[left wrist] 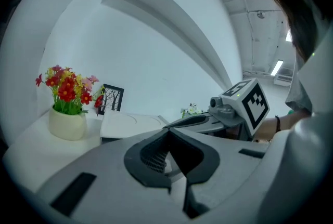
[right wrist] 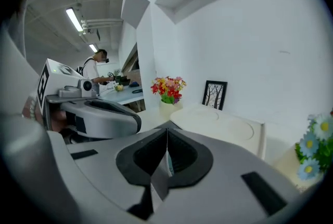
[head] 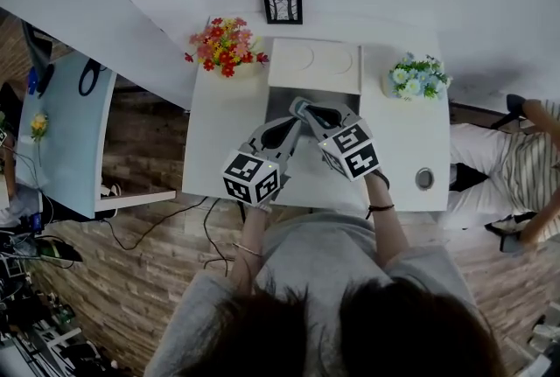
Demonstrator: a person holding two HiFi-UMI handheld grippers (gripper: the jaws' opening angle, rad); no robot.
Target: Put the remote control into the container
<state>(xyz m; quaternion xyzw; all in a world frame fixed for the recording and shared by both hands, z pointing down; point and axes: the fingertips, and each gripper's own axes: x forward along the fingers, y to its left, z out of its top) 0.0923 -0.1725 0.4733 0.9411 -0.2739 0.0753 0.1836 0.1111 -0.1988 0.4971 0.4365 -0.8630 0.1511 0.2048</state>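
Remote control: none of your views shows it, so you cannot tell where it lies or which way its long axis runs. The jaws of your left gripper (left wrist: 167,133) are closed together with nothing between them. The jaws of your right gripper (right wrist: 166,137) are likewise pressed together and empty. Both grippers hang side by side above the white surface (head: 219,130), tips toward the white container (head: 313,65).
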